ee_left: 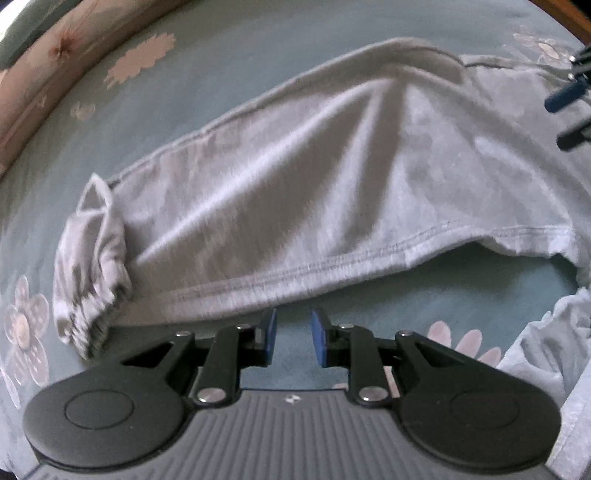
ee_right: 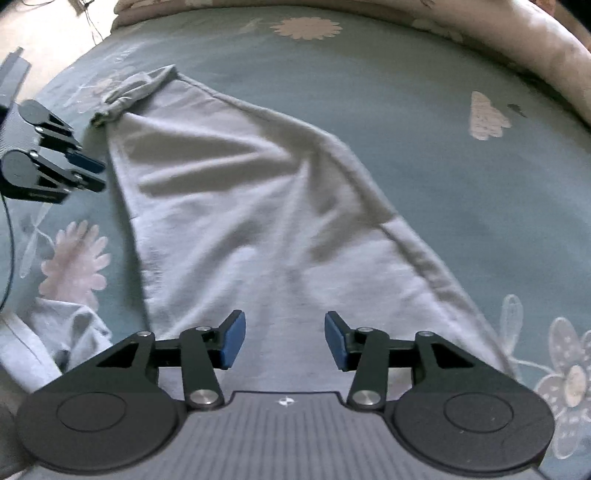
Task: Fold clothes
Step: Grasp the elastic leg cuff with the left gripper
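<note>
A grey garment [ee_left: 295, 184], long like a trouser leg, lies spread on the teal flowered bedsheet [ee_left: 221, 74], its gathered cuff [ee_left: 92, 266] bunched at the left end. My left gripper [ee_left: 293, 325] hovers just off the stitched near edge, its blue pads a narrow gap apart with only sheet between them. In the right wrist view the same garment [ee_right: 240, 221] runs away from me, with the cuff [ee_right: 125, 96] at the far left. My right gripper [ee_right: 284, 325] stands open above the cloth's near end, holding nothing. The left gripper [ee_right: 85, 170] shows beside the garment's left edge.
A second pale crumpled garment [ee_left: 554, 350] lies at the lower right, also visible as a pale heap [ee_right: 55, 332] in the right wrist view. A pink flowered quilt roll [ee_right: 517, 37] borders the far side of the bed. Bare floor [ee_right: 55, 29] lies beyond the far left corner.
</note>
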Action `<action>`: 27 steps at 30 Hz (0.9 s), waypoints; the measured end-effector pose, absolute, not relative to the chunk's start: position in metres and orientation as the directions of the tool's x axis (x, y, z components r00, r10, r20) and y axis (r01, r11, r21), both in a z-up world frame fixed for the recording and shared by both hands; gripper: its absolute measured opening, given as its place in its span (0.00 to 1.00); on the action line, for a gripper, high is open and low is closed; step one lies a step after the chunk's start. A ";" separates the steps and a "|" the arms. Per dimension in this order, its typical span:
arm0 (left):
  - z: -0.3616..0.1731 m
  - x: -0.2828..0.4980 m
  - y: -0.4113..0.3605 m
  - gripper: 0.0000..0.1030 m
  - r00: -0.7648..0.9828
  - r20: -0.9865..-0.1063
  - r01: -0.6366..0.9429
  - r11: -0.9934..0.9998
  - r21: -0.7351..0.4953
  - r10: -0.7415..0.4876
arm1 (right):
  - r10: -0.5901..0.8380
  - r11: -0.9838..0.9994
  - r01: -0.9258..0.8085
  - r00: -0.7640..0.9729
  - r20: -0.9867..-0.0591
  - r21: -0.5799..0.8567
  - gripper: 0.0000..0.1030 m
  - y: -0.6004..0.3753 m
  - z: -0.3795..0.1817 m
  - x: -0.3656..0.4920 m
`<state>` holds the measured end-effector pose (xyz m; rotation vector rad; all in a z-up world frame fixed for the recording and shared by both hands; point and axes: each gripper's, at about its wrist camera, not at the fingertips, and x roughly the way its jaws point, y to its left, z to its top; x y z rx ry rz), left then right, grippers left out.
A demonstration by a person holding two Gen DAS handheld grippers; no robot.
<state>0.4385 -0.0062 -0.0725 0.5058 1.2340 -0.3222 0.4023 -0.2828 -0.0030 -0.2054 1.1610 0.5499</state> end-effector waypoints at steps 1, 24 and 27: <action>-0.076 0.437 -0.005 0.22 0.305 -0.952 0.498 0.846 0.192 0.037 | 0.310 0.850 -0.509 0.279 -0.909 0.134 0.52 -0.278 -0.005 0.400; -0.083 0.453 0.083 0.28 0.708 -0.685 0.415 0.681 0.603 0.175 | 0.299 0.894 -0.426 0.332 -0.894 0.141 0.60 -0.168 0.025 0.387; -0.089 0.452 0.085 0.31 0.711 -0.691 0.470 0.643 0.604 0.129 | 0.301 0.898 -0.413 0.324 -0.897 0.152 0.60 -0.156 0.022 0.390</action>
